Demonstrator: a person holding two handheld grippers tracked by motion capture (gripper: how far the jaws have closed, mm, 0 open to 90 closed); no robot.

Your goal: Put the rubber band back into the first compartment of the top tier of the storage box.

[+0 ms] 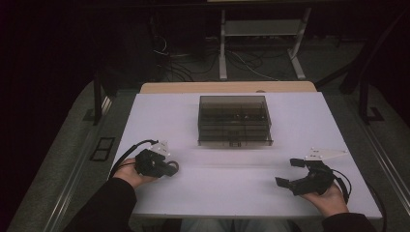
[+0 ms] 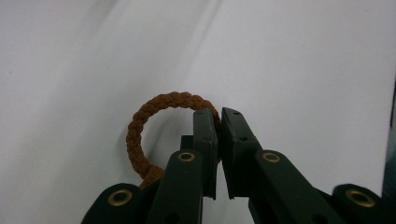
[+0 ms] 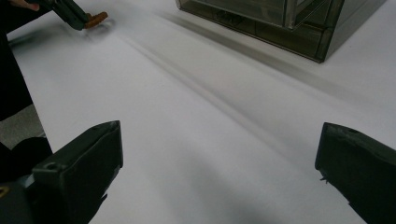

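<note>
A brown braided ring (image 2: 154, 112) lies against the white table, and my left gripper (image 2: 218, 116) is shut on its right side. In the high view the left gripper (image 1: 171, 167) sits at the table's front left, with the braided ring (image 1: 174, 166) at its tips. My right gripper (image 1: 287, 173) is at the front right, jaws wide apart with nothing between them. In the right gripper view its two jaws frame bare table, and the left gripper (image 3: 77, 21) with the braided ring (image 3: 97, 18) shows far off at top left.
A smoky transparent box (image 1: 234, 120) with several compartments stands at the middle back of the white table (image 1: 227, 188). The same box (image 3: 275, 21) appears at the top of the right gripper view. Table legs and cables lie on the floor beyond.
</note>
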